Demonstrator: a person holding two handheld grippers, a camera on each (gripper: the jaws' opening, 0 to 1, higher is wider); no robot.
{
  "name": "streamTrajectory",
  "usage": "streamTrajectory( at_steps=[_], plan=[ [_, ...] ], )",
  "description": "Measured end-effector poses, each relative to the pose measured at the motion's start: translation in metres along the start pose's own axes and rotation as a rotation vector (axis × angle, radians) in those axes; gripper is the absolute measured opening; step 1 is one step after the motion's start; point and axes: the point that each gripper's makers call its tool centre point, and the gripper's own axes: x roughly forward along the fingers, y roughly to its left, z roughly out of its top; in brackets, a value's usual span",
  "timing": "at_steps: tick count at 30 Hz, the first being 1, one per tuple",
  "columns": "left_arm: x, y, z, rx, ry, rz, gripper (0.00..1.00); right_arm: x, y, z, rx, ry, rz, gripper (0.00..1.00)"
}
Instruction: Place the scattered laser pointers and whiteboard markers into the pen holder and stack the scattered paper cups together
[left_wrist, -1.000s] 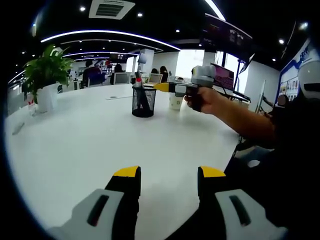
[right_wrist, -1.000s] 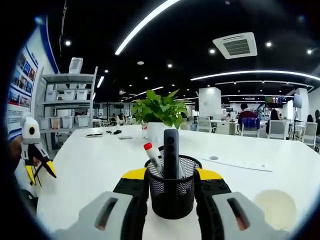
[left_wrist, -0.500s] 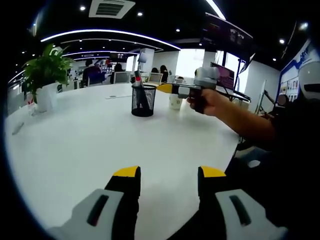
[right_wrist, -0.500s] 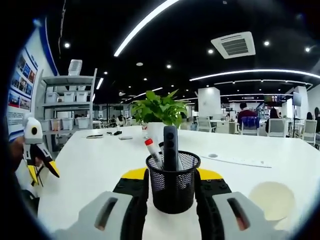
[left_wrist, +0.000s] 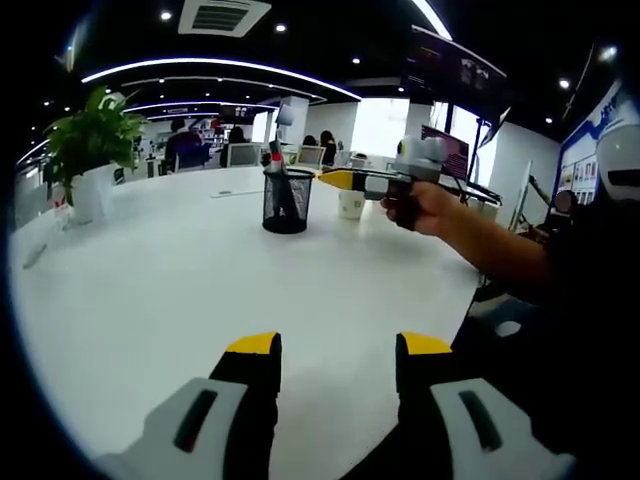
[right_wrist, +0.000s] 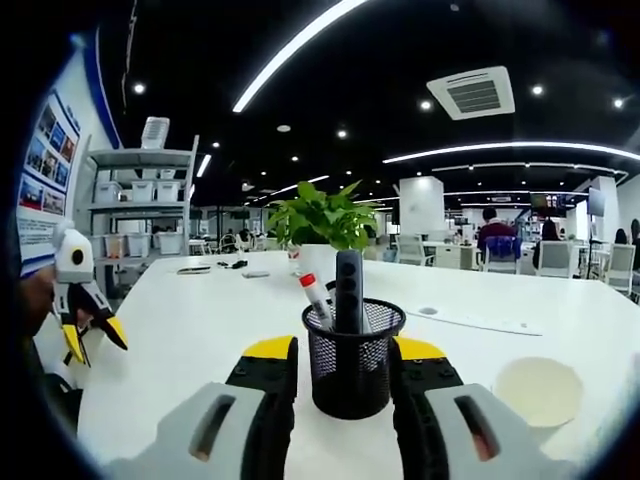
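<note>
A black mesh pen holder (right_wrist: 353, 362) stands on the white table (right_wrist: 180, 340), holding a red-capped whiteboard marker (right_wrist: 317, 298) and a black laser pointer (right_wrist: 349, 290). My right gripper (right_wrist: 345, 348) is open, its yellow-tipped jaws framing the holder from a short way back. In the left gripper view the right gripper (left_wrist: 337, 179) hovers just right of the pen holder (left_wrist: 287, 201), apart from it, with a paper cup stack (left_wrist: 351, 205) behind it. That cup stack (right_wrist: 538, 388) sits at the right. My left gripper (left_wrist: 338, 345) is open and holds nothing, low over the near table.
A potted plant (left_wrist: 90, 150) stands at the table's far left edge, also the plant (right_wrist: 320, 225) behind the holder. The left gripper (right_wrist: 93, 338) shows at the far left. A person's hand and arm (left_wrist: 470, 235) reach in from the right. Shelves and seated people lie beyond.
My right gripper has drawn back a little from the pen holder, which now looks smaller and farther off. The left gripper has stayed where it was.
</note>
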Motion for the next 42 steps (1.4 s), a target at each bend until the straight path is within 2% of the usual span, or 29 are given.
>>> streamTrajectory(
  at_steps=[22,42],
  plan=[
    [0.002,-0.002,0.002,0.008,0.005,-0.001,0.47,-0.019,-0.003,0.002,-0.053,0.007,-0.008,0.39],
    [0.002,-0.002,0.001,0.009,0.001,-0.002,0.47,-0.035,-0.011,-0.002,-0.085,0.019,-0.044,0.39]
  ],
)
